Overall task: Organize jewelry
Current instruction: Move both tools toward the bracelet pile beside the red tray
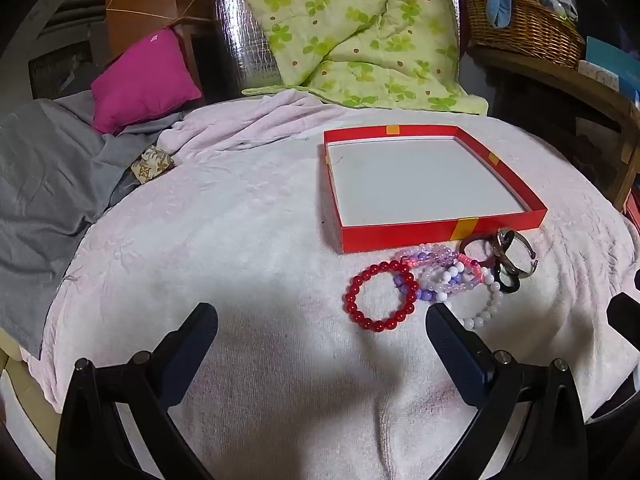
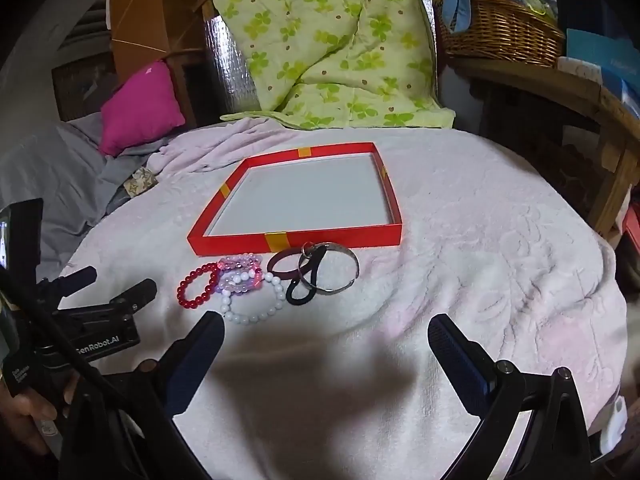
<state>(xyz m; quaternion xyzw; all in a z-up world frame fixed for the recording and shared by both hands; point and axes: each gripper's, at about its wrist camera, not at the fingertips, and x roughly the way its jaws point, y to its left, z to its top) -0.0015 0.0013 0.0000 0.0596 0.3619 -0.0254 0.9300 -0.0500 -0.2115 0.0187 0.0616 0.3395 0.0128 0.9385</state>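
Both spread wide and empty: left gripper (image 1: 322,320), right gripper (image 2: 326,330). Tangled in a heap on the pale blanket (image 1: 240,220), just before the empty red tray (image 1: 440,234): red bead bracelet (image 1: 380,296), white bead bracelet (image 2: 252,300), metal bangle (image 2: 332,272). Probably light, rounded, slippery beads on stretchy cord; best pinched across one free strand, red loop's outer edge first.

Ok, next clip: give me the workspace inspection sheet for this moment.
Surface: pale pink blanket, wrinkled.
Job's things: red tray empty; red bead bracelet, white bead bracelet, metal bangle and others heaped in front of it.
Clutter: patterned pouch at blanket's edge.
Grippers: left gripper and right gripper open, holding nothing.
Cables: nothing seen.
Surroundings: green quilt, magenta pillow, wicker basket.
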